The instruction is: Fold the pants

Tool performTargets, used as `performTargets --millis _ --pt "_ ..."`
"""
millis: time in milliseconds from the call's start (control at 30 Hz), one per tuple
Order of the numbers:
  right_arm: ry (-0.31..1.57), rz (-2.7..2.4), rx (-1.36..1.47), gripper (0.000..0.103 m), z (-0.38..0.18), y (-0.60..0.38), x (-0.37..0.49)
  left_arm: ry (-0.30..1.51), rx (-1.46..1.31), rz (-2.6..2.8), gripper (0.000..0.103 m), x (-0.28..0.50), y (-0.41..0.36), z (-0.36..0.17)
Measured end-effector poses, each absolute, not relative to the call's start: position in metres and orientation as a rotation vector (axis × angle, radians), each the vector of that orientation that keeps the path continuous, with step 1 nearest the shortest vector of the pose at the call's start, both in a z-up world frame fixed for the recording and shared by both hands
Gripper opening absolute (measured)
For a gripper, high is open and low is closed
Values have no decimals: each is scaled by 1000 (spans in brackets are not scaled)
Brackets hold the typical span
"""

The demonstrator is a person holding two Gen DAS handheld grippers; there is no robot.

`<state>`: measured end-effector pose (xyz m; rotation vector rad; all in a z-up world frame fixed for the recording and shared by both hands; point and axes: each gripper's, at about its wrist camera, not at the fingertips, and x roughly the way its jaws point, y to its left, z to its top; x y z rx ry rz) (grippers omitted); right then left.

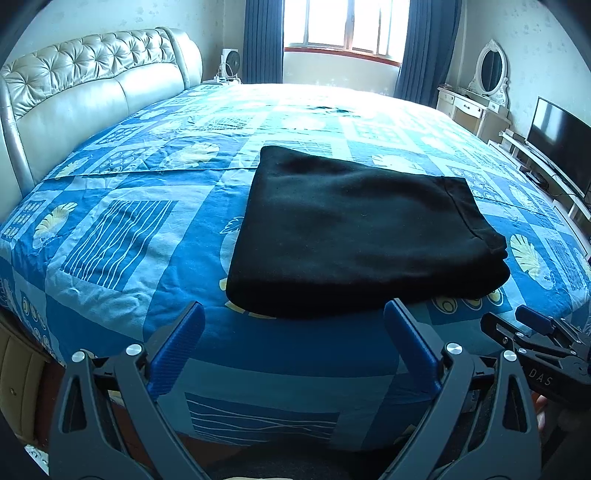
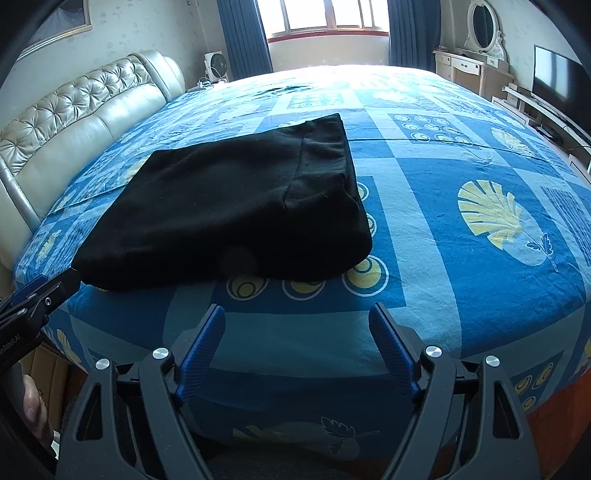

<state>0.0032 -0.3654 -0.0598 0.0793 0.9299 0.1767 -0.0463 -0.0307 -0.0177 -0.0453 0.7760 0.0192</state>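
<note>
Daylight from window (image 1: 347,26), overexposed; glare on far bed (image 1: 332,96). Foreground dimmer, sharp. Strong fisheye bending, dark vignette at corners.

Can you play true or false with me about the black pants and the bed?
1. The black pants lie folded on the bed. True.
2. The left tool is squeezing the pants. False: it is open and holds nothing.
3. The right tool is open, with only bedsheet between its fingers. True.
4. The pants hang over the headboard. False: they lie flat on the sheet, away from it.
5. The curtains are red. False: they are blue.
</note>
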Motion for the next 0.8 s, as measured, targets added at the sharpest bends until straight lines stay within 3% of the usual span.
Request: performTargets --millis 800 --pt "942 189 61 79 -61 -361 3 801 -18 48 101 -45 -33 -22"
